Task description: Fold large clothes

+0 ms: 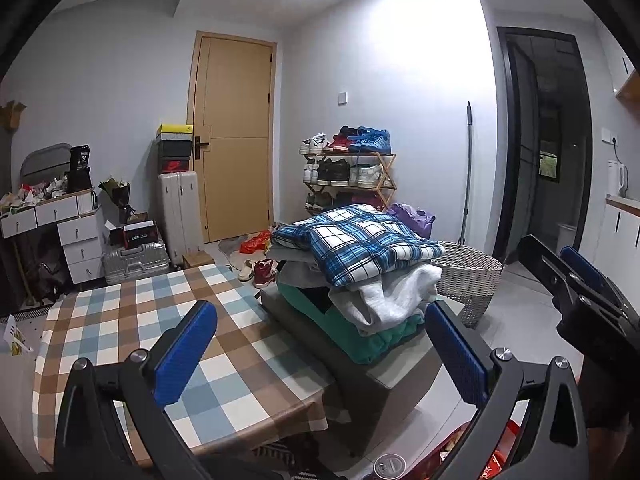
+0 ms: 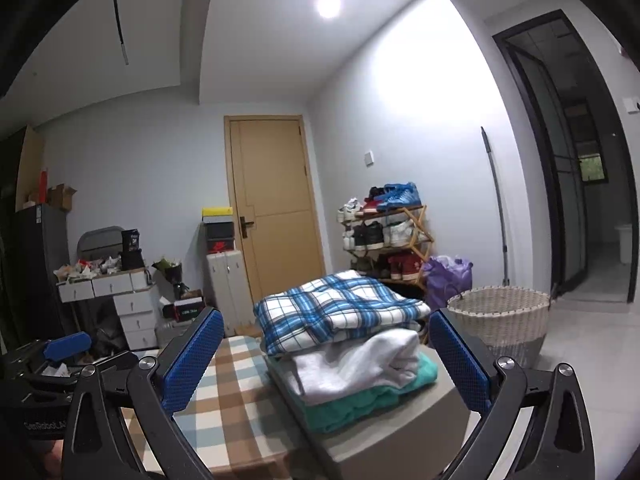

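A stack of folded clothes sits on a grey stool (image 1: 376, 392) beside the checked table (image 1: 132, 320): a blue-and-white plaid garment (image 1: 360, 240) on top, a light grey garment (image 1: 392, 296) under it, a green one (image 1: 360, 340) at the bottom. The stack also shows in the right wrist view (image 2: 336, 312). My left gripper (image 1: 320, 344) is open and empty, raised above the table's near edge. My right gripper (image 2: 326, 352) is open and empty, held just in front of the stack. It shows at the right edge of the left wrist view (image 1: 580, 280).
A woven laundry basket (image 2: 500, 320) stands on the floor right of the stool. A shoe rack (image 2: 384, 232), a purple bag (image 2: 448, 276), suitcases (image 1: 176, 208), white drawers (image 1: 80, 240) and a door (image 1: 236, 136) line the far wall. Shoes and a red bag lie on the floor.
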{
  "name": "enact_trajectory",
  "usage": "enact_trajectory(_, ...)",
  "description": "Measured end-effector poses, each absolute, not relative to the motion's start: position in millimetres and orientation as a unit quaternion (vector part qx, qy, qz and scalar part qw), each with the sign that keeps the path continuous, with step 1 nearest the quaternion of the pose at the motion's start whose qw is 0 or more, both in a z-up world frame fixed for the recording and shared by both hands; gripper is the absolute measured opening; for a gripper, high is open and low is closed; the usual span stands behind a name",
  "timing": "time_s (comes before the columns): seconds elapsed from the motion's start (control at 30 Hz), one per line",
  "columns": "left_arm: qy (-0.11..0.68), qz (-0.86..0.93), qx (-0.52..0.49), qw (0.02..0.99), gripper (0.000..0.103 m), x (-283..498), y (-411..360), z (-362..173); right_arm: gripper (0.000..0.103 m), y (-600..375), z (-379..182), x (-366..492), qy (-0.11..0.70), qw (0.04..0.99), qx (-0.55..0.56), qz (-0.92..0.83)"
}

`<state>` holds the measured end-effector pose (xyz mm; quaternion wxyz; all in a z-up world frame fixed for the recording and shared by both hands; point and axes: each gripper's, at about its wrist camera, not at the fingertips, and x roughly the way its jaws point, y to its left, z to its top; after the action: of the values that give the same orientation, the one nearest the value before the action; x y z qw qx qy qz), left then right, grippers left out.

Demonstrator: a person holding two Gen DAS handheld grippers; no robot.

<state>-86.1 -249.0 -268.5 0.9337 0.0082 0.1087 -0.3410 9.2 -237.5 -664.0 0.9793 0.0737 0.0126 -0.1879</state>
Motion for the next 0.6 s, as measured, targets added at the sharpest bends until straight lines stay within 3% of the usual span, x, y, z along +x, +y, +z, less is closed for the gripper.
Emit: enact_trajectory(0.6,0.108,-0.338,0.016,0.935,0.101,-91.2,-253.8,-271.5,0.103,-235.8,-666.0,8.4,0.013,0.979,0.087,-0.182)
